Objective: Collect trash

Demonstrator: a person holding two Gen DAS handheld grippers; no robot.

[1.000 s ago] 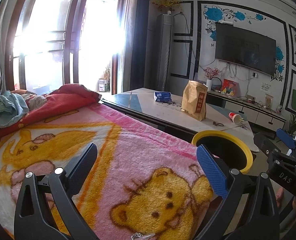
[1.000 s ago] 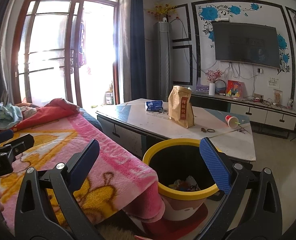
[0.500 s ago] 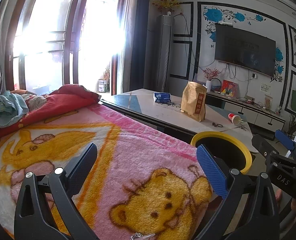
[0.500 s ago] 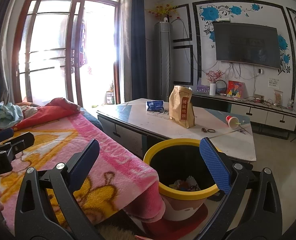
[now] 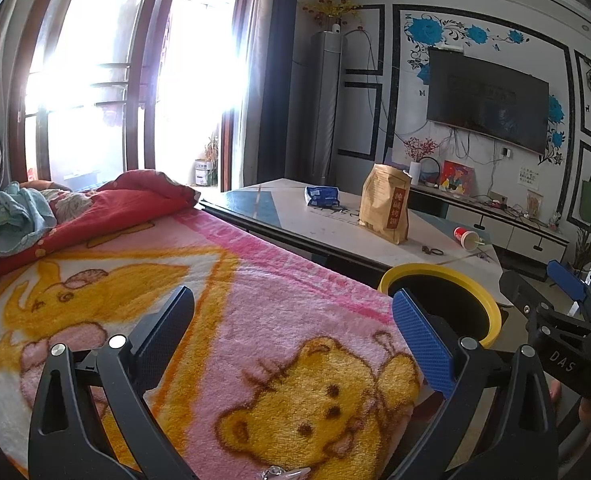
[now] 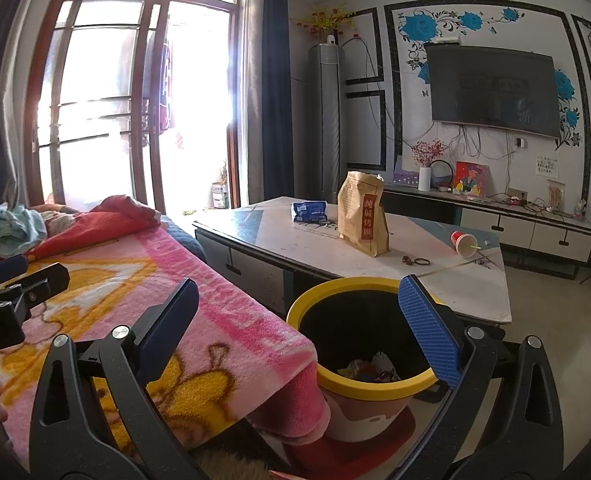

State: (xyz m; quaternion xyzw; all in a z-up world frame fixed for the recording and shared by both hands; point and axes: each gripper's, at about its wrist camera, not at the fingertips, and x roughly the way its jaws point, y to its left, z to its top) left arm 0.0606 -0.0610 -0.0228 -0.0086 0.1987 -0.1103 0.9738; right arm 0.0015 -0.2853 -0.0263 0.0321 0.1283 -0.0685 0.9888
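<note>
A yellow-rimmed trash bin [image 6: 319,376] stands on the floor between the bed and the low table, with some wrappers [image 6: 369,370] at its bottom. On the table lie a tipped red paper cup [image 6: 463,242], a blue packet [image 6: 309,211] and an upright brown paper bag [image 6: 363,216]. My right gripper [image 6: 299,312] hangs open just above the bin's near side, holding nothing. Over the pink blanket, my left gripper [image 5: 293,320] is open and empty too. The bin's rim [image 5: 483,304] shows in the left wrist view, with the cup [image 5: 466,237] beyond it.
A pink cartoon blanket [image 5: 255,320] covers the bed, with a red quilt [image 5: 135,200] and clothes at its far end. The low table [image 6: 483,292] stands beyond the bin. A TV cabinet [image 6: 535,232] lines the far wall. Bare tiled floor [image 6: 555,320] lies to the right.
Both views have shifted only slightly; the grippers stay open and nothing was picked up or dropped.
</note>
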